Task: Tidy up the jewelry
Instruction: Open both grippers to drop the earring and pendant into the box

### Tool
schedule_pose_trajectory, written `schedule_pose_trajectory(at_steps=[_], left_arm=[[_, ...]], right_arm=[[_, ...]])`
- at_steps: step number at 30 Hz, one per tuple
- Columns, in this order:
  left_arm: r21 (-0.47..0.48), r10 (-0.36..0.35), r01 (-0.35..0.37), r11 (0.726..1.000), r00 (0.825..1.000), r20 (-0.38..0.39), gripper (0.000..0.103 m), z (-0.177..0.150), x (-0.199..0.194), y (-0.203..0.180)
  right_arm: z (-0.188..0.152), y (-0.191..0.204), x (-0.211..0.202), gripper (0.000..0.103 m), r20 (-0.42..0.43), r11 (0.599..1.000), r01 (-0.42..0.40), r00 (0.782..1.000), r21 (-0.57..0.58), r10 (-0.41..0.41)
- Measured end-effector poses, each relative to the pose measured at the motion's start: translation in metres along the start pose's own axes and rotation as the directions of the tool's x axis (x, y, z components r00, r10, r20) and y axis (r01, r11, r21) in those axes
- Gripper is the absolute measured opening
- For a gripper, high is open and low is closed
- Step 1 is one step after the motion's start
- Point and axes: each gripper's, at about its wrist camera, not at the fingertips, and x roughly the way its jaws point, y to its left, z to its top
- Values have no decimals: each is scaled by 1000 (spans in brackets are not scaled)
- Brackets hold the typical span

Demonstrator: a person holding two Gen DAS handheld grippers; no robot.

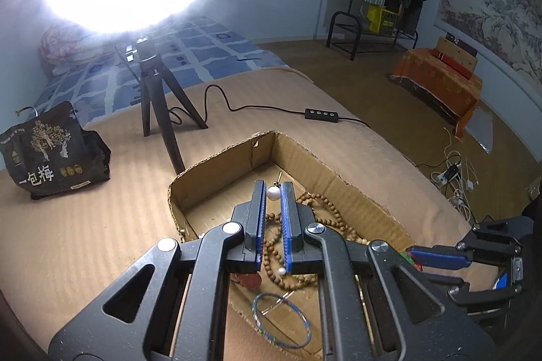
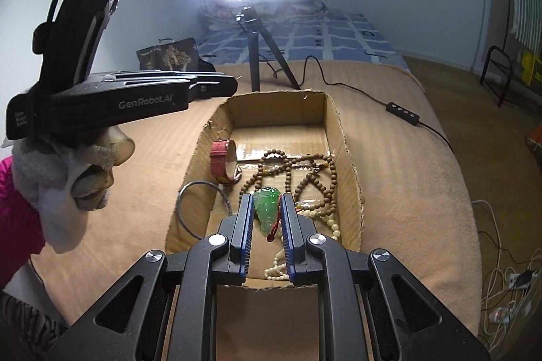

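A shallow cardboard box [image 1: 355, 191] [image 2: 342, 137] on the tan blanket holds jewelry. My left gripper [image 1: 273, 188] is shut on a white pearl pin [image 1: 273, 192], held above the box. Below it lie brown bead strands [image 1: 325, 215] and a thin bangle [image 1: 281, 320] over the box's near wall. My right gripper [image 2: 266, 202] is shut on a green jade pendant [image 2: 267, 208] with a red cord, just above the box floor. In the right wrist view the box also holds a pink-strap watch [image 2: 222, 161], brown beads [image 2: 305, 171], pale beads [image 2: 333, 225] and the bangle [image 2: 203, 208].
A ring light on a black tripod [image 1: 159, 103] [image 2: 257, 56] stands behind the box, its cable and switch [image 1: 321, 114] on the blanket. A dark snack bag [image 1: 50, 151] lies left. The right gripper shows at the left view's right edge [image 1: 437, 256]. Cables [image 2: 504, 286] lie on the floor.
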Motion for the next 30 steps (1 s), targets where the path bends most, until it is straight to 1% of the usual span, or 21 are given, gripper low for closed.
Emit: schedule_pose_trajectory(at_steps=[5,6,7,8,9,10,11,12,13,14,15,16,17,19,25,30], left_arm=[[-26,12,-12,1000,1000,-5,7,2,6,3],[-32,13,-13,999,1000,-7,8,3,7,4],[-36,14,-14,999,1000,-9,11,3,8,6],[-40,14,-14,999,1000,-10,28,3,9,6],[-43,13,-13,999,1000,-8,51,3,8,6],[-47,13,-13,999,1000,4,59,3,6,7],[-47,17,-16,999,1000,18,66,3,4,7],[-45,25,-24,999,999,29,69,3,2,6],[-41,34,-33,999,999,31,70,3,1,6],[-41,38,-37,998,999,31,73,4,0,6],[-44,36,-35,998,999,32,77,4,0,6],[-47,37,-36,998,999,33,78,4,-1,6],[-49,40,-38,998,999,34,79,3,-2,6],[-51,41,-39,998,999,34,80,3,-3,6],[-44,44,-43,998,998,34,80,2,-10,4],[-38,56,-54,998,997,47,80,3,-23,3]], right_arm=[[1,0,5,15,0,1000,9,1000,-1,-9],[1,0,6,15,-1,1000,10,1000,-1,-10],[2,0,6,15,-1,1000,9,1000,-2,-9],[1,1,6,18,-1,1000,14,1000,-1,-14],[2,1,6,21,-3,1000,20,1000,-1,-20],[2,2,6,32,0,1000,27,1000,-2,-27],[2,2,7,45,2,1000,30,1000,-2,-30],[2,3,6,51,10,999,37,999,-2,-37],[2,4,4,61,18,999,44,999,-2,-44],[2,5,3,67,25,999,54,998,-3,-54],[3,5,3,71,29,998,64,998,-4,-64],[3,6,2,76,33,997,79,996,-5,-79],[3,7,1,78,38,995,95,995,-6,-95],[4,8,0,78,44,993,119,992,-3,-119],[5,11,2,78,26,984,179,984,-10,-179],[6,17,-6,78,35,980,196,980,-19,-195]])
